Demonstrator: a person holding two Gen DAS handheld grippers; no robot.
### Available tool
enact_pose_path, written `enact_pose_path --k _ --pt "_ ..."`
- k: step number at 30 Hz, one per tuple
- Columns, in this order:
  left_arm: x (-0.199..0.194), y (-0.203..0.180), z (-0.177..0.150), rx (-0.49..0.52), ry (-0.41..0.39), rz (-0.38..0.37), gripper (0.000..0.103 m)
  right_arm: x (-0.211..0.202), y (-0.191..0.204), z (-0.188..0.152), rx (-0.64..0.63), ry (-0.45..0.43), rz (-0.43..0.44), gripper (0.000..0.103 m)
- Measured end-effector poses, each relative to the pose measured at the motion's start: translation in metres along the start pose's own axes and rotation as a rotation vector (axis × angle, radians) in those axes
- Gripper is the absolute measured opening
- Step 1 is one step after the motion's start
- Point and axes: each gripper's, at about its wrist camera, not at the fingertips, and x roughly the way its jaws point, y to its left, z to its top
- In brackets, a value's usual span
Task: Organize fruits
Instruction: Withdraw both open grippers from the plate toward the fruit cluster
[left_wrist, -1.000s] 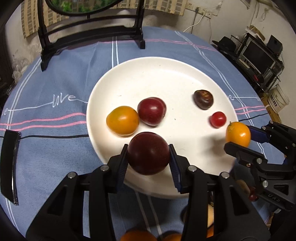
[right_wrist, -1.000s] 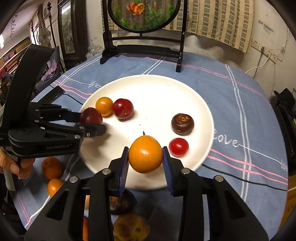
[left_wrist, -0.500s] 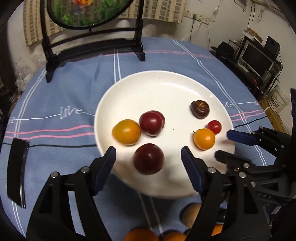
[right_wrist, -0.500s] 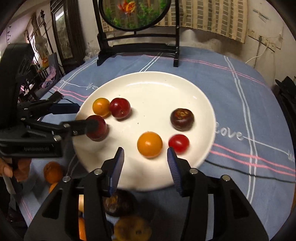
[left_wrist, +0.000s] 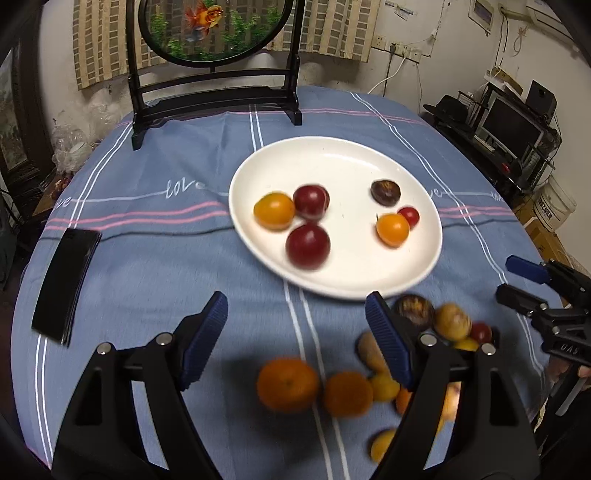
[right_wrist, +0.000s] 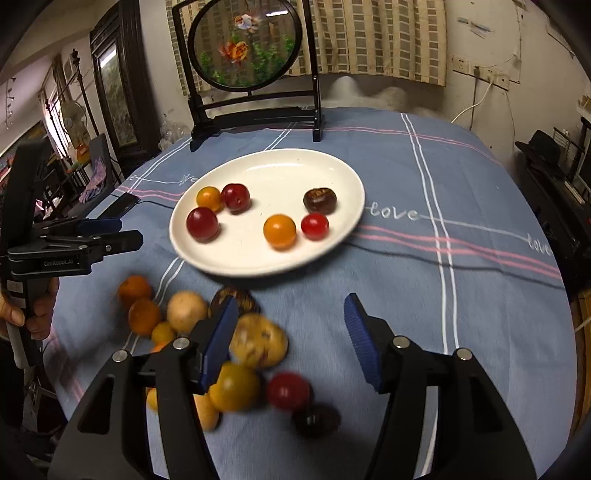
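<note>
A white plate (left_wrist: 332, 162) (right_wrist: 280, 166) holds several fruits: two dark red plums (left_wrist: 307, 246) (right_wrist: 202, 224), two orange fruits (left_wrist: 392, 229) (right_wrist: 279, 230), a small red tomato (right_wrist: 314, 226) and a dark brown fruit (right_wrist: 320, 201). A pile of loose fruits (left_wrist: 343, 391) (right_wrist: 243, 384) lies on the cloth in front of the plate. My left gripper (left_wrist: 295, 339) is open and empty above the cloth near the pile. My right gripper (right_wrist: 290, 338) is open and empty over the pile.
A black-framed round goldfish screen (left_wrist: 214, 33) (right_wrist: 251, 48) stands at the back of the table. A black phone (left_wrist: 66, 280) lies at the left on the blue tablecloth. Shelves and a monitor (left_wrist: 513, 129) stand beyond the table's right edge.
Both grippers opened, leaving the dark red plum and the orange fruit on the plate, then drew back and up from the plate toward the loose pile.
</note>
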Motion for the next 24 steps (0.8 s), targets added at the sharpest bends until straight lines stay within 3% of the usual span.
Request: enact_pose_path --k 12,24 --pt "-0.027 0.017 -0.051 -0.065 -0.001 -0.003 0.082 -0.025 0.002 -0.050 0.053 0.011 0.010 0.060" --pt "-0.028 0.002 -0.077 -0.047 0.023 -0.031 0.083 -0.023 0.013 -0.076 0.050 0.047 0.026 0.060"
